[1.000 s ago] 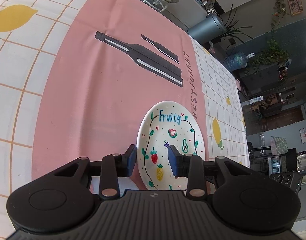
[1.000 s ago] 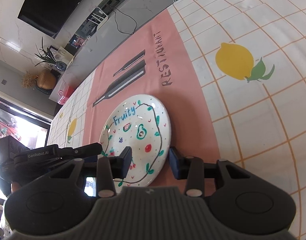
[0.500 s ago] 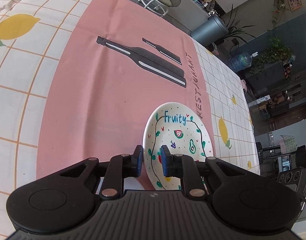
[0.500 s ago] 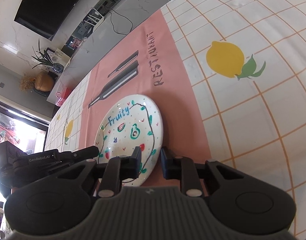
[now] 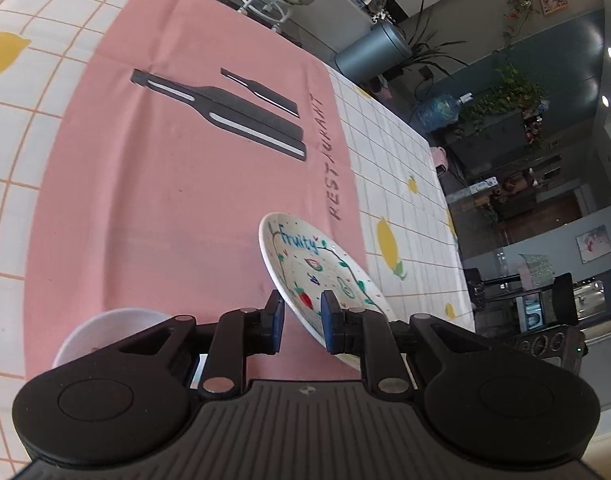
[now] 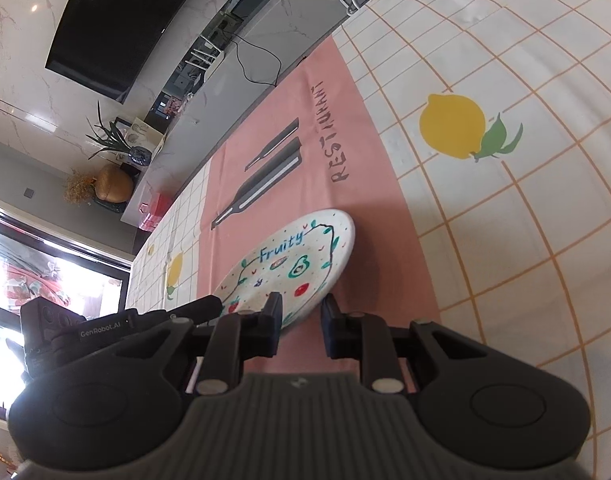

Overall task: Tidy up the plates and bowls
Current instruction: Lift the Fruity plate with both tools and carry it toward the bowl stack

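Left wrist: left gripper [image 5: 301,322] angled downward, fingers [image 5: 332,326] clamping plate [image 5: 305,268].

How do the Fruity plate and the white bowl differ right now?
The Fruity plate is painted with fruit and lettering; the white bowl looks plain. The plate is tilted, its rim between the fingers of the left gripper and the right gripper; the bowl sits on the pink mat, ungripped. The plate is shallow, the bowl deeper. Both are round with white bodies.
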Tool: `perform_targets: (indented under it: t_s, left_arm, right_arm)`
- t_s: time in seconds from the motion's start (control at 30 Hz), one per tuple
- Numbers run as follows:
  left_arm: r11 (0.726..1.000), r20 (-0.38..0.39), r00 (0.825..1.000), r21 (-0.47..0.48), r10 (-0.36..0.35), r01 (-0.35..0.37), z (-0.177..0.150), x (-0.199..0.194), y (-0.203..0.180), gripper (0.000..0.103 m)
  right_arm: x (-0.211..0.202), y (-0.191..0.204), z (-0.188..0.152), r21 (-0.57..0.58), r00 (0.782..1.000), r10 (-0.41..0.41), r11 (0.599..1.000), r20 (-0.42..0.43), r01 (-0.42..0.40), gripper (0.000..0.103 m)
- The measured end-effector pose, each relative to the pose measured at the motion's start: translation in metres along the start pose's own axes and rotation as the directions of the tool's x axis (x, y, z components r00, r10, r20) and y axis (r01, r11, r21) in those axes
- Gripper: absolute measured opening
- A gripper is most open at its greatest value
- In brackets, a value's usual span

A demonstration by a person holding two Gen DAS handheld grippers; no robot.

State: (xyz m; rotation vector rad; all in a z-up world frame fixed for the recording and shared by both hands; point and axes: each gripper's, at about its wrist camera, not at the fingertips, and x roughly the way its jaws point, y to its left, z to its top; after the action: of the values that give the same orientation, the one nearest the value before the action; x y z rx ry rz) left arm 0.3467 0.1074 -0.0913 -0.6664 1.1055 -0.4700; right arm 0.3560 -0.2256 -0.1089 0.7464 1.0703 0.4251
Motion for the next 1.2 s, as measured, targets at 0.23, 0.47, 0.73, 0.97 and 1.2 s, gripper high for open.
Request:
perform_targets:
  t_s: [0.23, 0.47, 0.73, 0.97, 1.2]
  left_arm:
    - [1.000, -0.052, 0.999, -0.010, -0.007, 0.006, -0.003, 0.017, 0.000, 0.020]
    - [0.999, -0.067, 0.998, -0.031, 0.003, -0.006, -0.004, 0.022, 0.008, 0.020]
    - [0.998, -0.024, 0.999, 0.063, -0.030, 0.032, -0.009, 0.008, -0.010, 0.018]
    - [0.987, -0.087, 0.992, 0.121, -0.097, 0.107, -0.011, 0.000, -0.027, 0.018]
    - [0.952, -0.245, 0.953, 0.202, -0.180, 0.232, -0.022, 0.012, -0.042, 0.021]
  right_arm:
    - [0.003, -0.012, -0.003, 0.062, 1.000, 0.011, 0.998, -0.024, -0.009, 0.018]
    - [0.010, -0.022, 0.000, 0.100, 0.999, 0.036, 0.994, -0.037, -0.032, 0.012]
    - [-0.013, -0.019, -0.007, 0.077, 0.999, 0.040, 0.996, 0.019, -0.042, 0.012]
    - [-0.045, -0.011, -0.021, 0.045, 0.995, 0.044, 0.998, 0.086, -0.048, 0.012]
    - [-0.086, -0.008, -0.045, 0.058, 0.993, 0.004, 0.998, 0.115, -0.011, 0.012]
